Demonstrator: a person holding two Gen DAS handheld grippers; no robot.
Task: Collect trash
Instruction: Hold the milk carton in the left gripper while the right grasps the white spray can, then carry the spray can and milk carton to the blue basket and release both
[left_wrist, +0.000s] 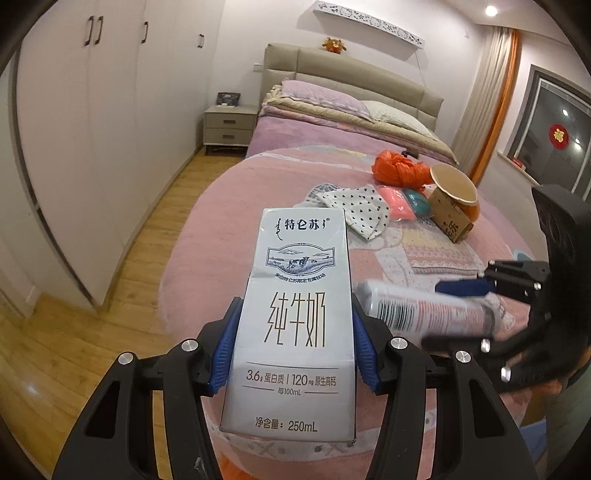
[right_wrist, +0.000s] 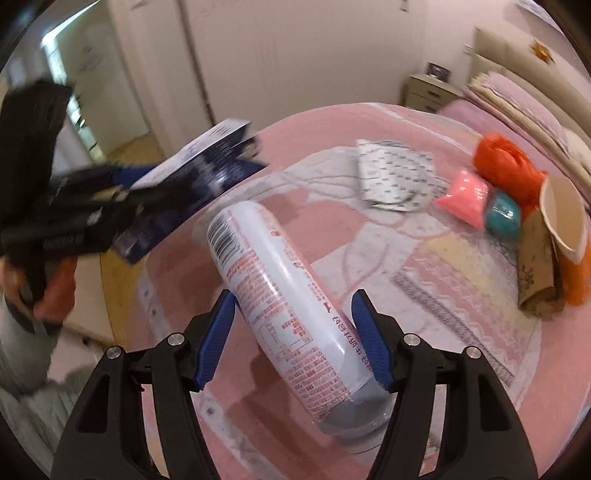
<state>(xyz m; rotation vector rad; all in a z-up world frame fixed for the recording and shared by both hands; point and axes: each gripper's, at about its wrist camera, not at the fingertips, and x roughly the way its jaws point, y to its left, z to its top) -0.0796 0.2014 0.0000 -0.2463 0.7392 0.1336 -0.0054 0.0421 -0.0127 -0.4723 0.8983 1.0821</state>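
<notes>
Item one: milk carton (left_wrist: 295, 325). White-grey, tall, printed with a cow scene and dark lettering, undented on the face I am seeing. I am holding it upright above the near end of the bed (left_wrist: 207, 229), my left gripper (left_wrist: 293, 347) clamping it with a blue pad pressing each side, jaws about half spread. In the right wrist view the carton (right_wrist: 207, 162) is showing a dark blue side and is smeared by blur.

Item two: can (right_wrist: 284, 314). Slim white cylinder with red small print, a barcode near the far end and a grey near end. It is lying slantwise between the pads of my right gripper (right_wrist: 293, 339), just above the bed cover; both pads are appearing to bear on it, jaws a little over half spread. Its near end is partly hidden by my right pad. In the left wrist view the can (left_wrist: 424, 314) is blurred.

Item three, farther up the bed from the carton: spotted white cloth (left_wrist: 354, 206), pink packet (left_wrist: 395, 205), teal packet (left_wrist: 417, 203), brown box (left_wrist: 448, 218) with a paper cup (left_wrist: 454, 184) leaning on it, and an orange bag (left_wrist: 399, 170).

Beyond the bed: nightstand (left_wrist: 231, 125) and wardrobe (left_wrist: 110, 110). The box's print is too small for me to be reading.
</notes>
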